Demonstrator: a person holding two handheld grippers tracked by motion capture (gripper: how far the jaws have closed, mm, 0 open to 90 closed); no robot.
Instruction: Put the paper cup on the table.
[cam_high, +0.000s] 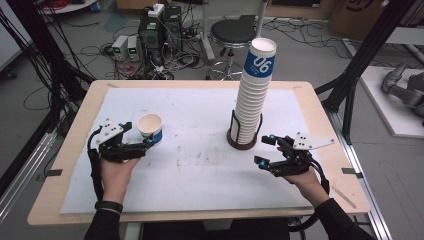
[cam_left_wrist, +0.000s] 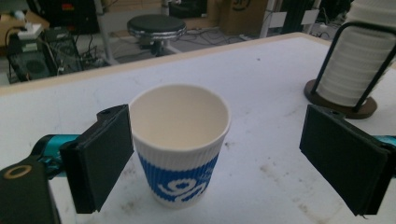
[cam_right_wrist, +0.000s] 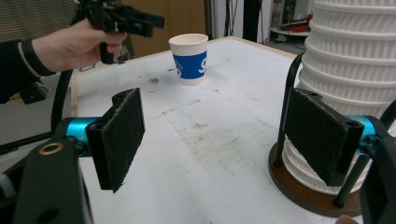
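The left tongs (cam_left_wrist: 210, 158) stand wide around the paper cup (cam_left_wrist: 180, 140) without pinching it, the cup upright on the counter (cam_high: 200, 150) at about nine o'clock from the cup stack (cam_high: 252, 95); the right tongs (cam_right_wrist: 224, 140) are wide and empty. The cup looks light, thin-walled and easily crushed, so I would grip gently across the ribbed blue band at mid-height, not the rim

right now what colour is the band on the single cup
Blue with white print, on a white ribbed cup; clearest in the left gripper view.
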